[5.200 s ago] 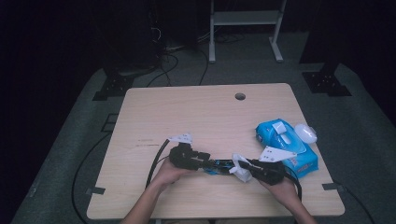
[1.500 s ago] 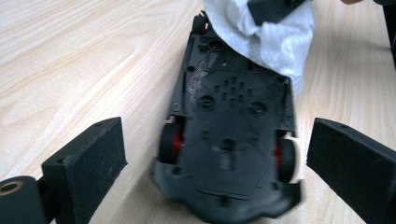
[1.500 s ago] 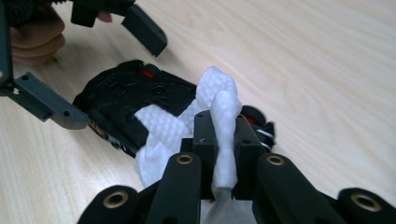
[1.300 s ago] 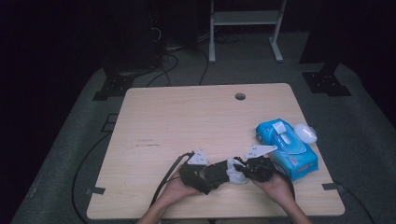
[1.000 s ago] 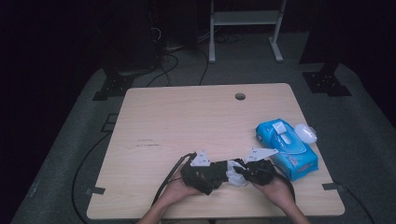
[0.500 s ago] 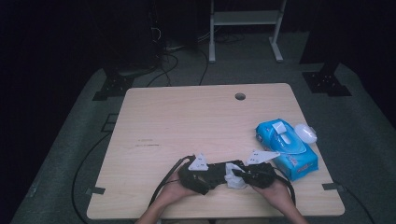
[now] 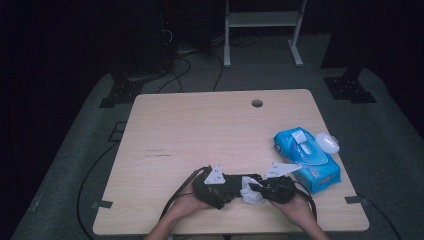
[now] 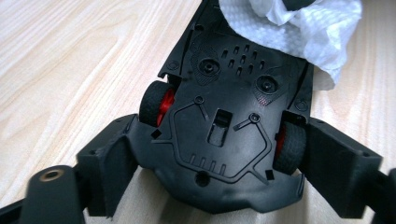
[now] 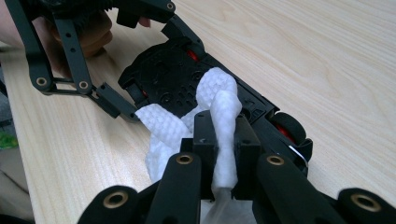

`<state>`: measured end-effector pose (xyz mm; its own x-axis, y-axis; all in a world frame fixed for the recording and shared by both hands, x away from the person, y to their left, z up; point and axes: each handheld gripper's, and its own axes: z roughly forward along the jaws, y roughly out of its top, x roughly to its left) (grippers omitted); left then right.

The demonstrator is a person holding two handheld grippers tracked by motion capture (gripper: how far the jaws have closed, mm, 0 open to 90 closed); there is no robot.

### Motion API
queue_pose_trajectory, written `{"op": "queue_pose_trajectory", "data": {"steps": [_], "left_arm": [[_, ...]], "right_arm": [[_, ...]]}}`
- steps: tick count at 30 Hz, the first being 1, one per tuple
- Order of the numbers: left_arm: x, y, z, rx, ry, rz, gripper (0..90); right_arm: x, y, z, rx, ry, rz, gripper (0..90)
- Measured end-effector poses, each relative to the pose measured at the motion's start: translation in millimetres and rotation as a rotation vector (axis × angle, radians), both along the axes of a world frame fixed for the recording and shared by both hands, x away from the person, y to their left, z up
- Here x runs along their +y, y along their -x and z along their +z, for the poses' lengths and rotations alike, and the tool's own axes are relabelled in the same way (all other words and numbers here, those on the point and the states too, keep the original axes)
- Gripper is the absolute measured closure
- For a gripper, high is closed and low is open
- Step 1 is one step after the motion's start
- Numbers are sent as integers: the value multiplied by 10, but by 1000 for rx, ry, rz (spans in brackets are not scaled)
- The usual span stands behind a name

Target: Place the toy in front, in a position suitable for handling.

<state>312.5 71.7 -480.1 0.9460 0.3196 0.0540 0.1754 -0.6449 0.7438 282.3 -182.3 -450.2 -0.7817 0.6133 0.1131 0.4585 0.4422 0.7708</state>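
A: What lies nearest the person?

B: Two hands at the table's [image 7: 165, 130] near edge. The left gripper [image 7: 227, 186] clasps a black toy car [image 8: 224, 116] by its sides, underside up. Its jaws have just been opening slightly, yet both pads press on the car beside the red-hubbed rubber tyres.

A: And the other one?

B: The right gripper [image 9: 218, 140] is clenched on a twisted white wipe [image 9: 205, 100], laid against the car's underside.

A: What do the close views add?

B: The left gripper view shows the moulded plastic chassis: screw holes, vent slots, a small rectangular opening. The right gripper view shows the wipe's dimpled, quilted weave. The high view reduces the car to a dark shape.

A: Farther off?

B: To the right, a glossy blue wipes pack [image 7: 306, 157], flap raised, and a small white oval object [image 7: 327, 142] beside it; pale wood grain beyond.
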Motion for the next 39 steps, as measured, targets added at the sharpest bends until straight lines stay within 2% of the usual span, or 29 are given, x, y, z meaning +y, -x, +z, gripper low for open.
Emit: {"op": "queue_pose_trajectory", "data": {"steps": [3,6,10,13,24,27,29,30,32,35,39], "left_arm": [[18,3,6,-4,-7,-11,192],[33,2,1,-2,2,-10,191],[11,-4,-3,-3,11,2,148],[-13,4,-12,-24,-5,4,123],[40,-11,2,-9,-7,-31,144],[44,-2,1,-10,-8,-32,145],[73,12,8,-13,-2,-52,183],[78,19,11,-15,9,-41,223],[72,13,13,-7,13,-37,223],[48,1,8,-8,14,-34,219],[44,13,9,-19,4,-38,219]], "right_arm": [[11,5,4,0,1,0,829],[24,8,3,-4,0,6,829],[31,11,0,8,-11,18,830],[55,22,-4,9,-12,35,830],[90,41,2,4,-7,55,830],[65,29,15,-14,12,43,830],[8,21,27,-23,26,12,830],[-33,16,28,-34,30,-8,831],[-113,1,28,-37,41,-37,831],[-106,12,17,-49,49,-43,831],[6,45,10,-55,49,-7,831]]}}
